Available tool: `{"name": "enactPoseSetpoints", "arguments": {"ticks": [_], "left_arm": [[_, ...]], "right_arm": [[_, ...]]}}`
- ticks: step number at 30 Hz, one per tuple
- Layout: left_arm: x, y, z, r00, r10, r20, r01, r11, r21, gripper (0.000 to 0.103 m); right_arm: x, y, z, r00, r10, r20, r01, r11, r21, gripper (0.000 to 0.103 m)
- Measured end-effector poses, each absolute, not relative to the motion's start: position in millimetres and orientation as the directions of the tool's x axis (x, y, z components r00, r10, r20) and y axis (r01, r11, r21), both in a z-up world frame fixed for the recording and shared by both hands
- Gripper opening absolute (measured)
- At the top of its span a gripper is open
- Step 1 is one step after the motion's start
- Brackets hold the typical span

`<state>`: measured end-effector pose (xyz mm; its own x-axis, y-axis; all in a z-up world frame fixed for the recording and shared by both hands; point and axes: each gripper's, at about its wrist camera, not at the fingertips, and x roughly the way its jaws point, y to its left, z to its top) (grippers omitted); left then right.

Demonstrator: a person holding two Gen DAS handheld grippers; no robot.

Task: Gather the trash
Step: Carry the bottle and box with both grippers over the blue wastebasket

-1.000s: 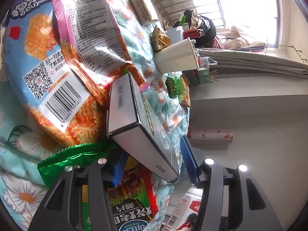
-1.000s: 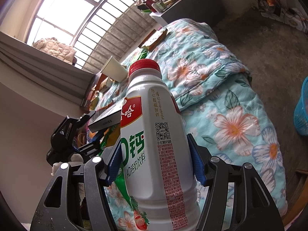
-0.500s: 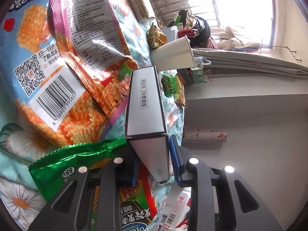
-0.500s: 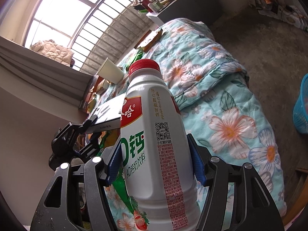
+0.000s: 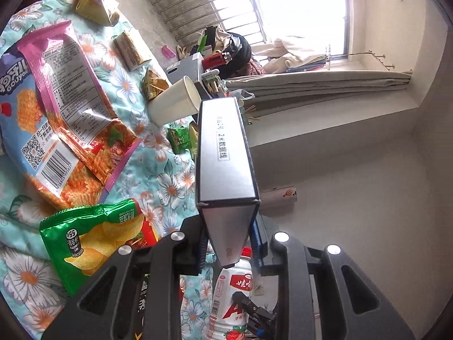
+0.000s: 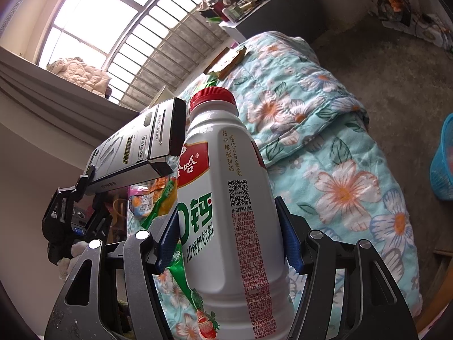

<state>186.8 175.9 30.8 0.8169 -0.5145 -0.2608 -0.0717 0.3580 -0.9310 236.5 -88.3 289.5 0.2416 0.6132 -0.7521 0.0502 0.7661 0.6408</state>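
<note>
A white drink bottle point(image 6: 226, 212) with a red cap stands upright between the blue pads of the right gripper point(image 6: 226, 240), which press its sides, above a bed point(image 6: 339, 147) covered in a teal floral quilt. To the left, the left gripper point(image 6: 82, 187), its jaws closing, grips one end of a long silver-and-black box point(image 6: 136, 147) tilted up toward the barred window point(image 6: 113, 28). A blue basket point(image 6: 443, 167) sits on the floor at far right.

Left gripper point(image 5: 228, 245): black frame arms with long cut-out slots, round silver screw heads, blue ribbed finger pads point(image 5: 255, 236). Right gripper point(image 6: 228, 245): same black slotted arms, silver screws, blue ribbed pads point(image 6: 288, 245). White glove point(image 6: 70, 257) on the left hand.
</note>
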Motion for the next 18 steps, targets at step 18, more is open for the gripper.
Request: {"name": "enactPoseSetpoints", "arguments": {"ticks": [18], "left_arm": [[111, 200, 113, 0.916, -0.371, -0.152, 0.085, 0.551, -0.830, 0.024]], "right_arm": [[231, -72, 310, 0.282, 0.626, -0.727, 0.003, 0.757, 0.653, 0.058]]}}
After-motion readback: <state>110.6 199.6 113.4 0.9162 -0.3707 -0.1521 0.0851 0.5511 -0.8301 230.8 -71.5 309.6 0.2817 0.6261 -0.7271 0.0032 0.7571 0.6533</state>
